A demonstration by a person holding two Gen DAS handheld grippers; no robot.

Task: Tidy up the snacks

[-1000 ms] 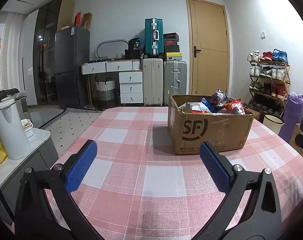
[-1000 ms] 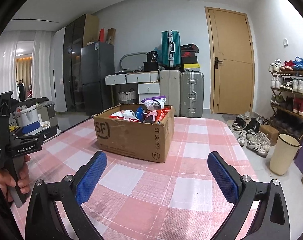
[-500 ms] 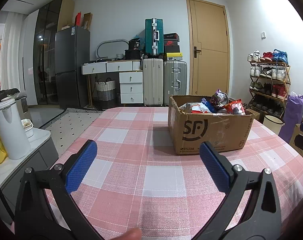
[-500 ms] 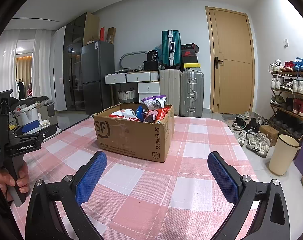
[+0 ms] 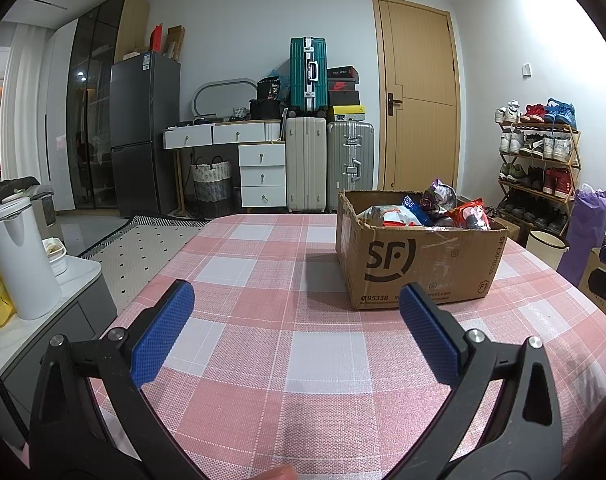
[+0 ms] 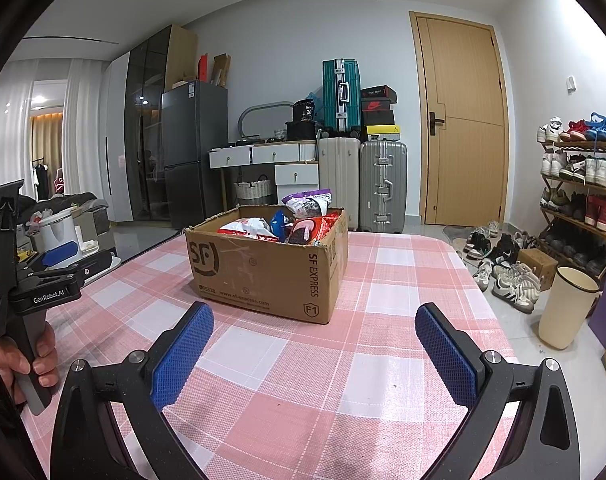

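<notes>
Right, both empty | left gripper (image 5: 295, 316) spread wide, right gripper (image 6: 314, 336) spread wide | snack box (image 6: 263, 268) ahead, right of mine left-side, nearer my right.

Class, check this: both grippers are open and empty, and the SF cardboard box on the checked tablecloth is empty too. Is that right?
Not quite. The box is not empty: the right wrist view shows snack packets filling it. The rest holds: the left gripper and right gripper are open and empty, and the box stands on the checked tablecloth.
</notes>
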